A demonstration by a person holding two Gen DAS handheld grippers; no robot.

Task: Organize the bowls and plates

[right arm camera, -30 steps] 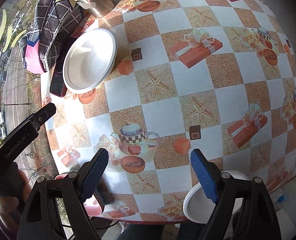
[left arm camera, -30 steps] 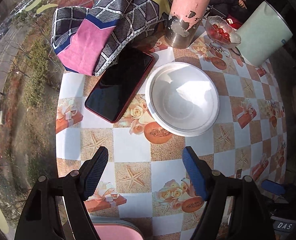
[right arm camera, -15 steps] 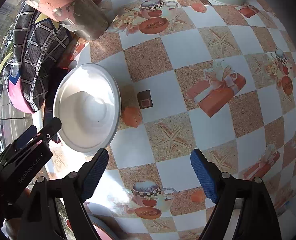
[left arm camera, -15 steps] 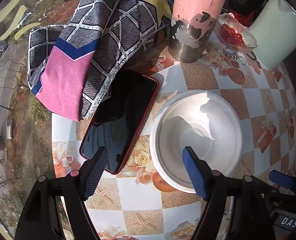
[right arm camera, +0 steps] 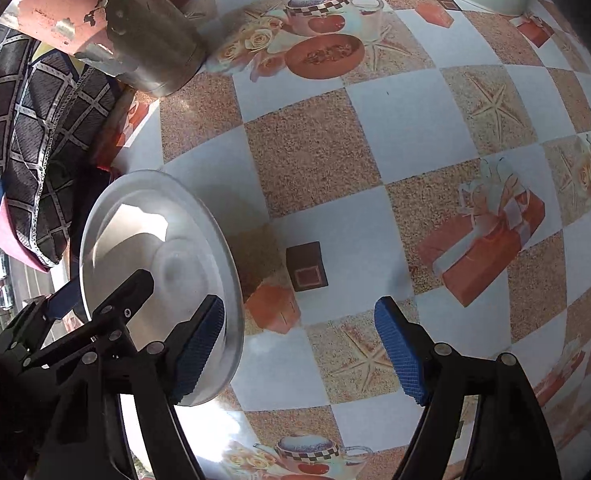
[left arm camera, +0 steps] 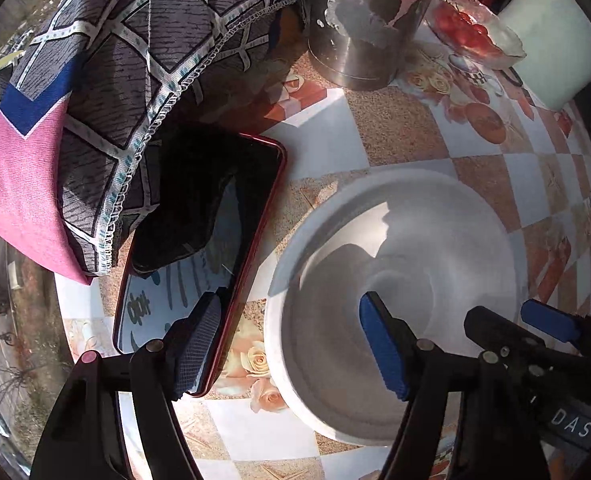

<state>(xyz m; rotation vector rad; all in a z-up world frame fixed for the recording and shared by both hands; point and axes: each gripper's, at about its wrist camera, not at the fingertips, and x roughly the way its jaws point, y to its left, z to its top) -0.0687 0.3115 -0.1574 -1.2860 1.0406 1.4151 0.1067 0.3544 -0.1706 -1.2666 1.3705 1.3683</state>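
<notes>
A white bowl (left arm camera: 435, 240) stands upright on the checked tablecloth (right arm camera: 375, 160). My left gripper (left arm camera: 291, 344) points straight down over the bowl's left rim. One blue pad is inside the bowl, the other hangs above a phone, and the jaws are closing without touching the rim. In the right wrist view the same bowl (right arm camera: 143, 248) lies at the left. My right gripper (right arm camera: 299, 350) straddles its right rim. Its left pad is over the bowl's edge, its right pad over bare cloth. Its jaws are closing too, with no contact seen.
A red-cased phone (left arm camera: 215, 240) lies just left of the bowl, partly under a patterned cloth (left arm camera: 95, 100). Behind stand a peeling pink metal can (left arm camera: 367, 20), a glass bowl of red fruit (left arm camera: 471, 32) and a pale green container (left arm camera: 551, 40). The table edge runs close on the left.
Both grippers have come down and moved in on the white bowl from opposite sides. They now straddle its rims, and both pairs of jaws have narrowed slightly.
</notes>
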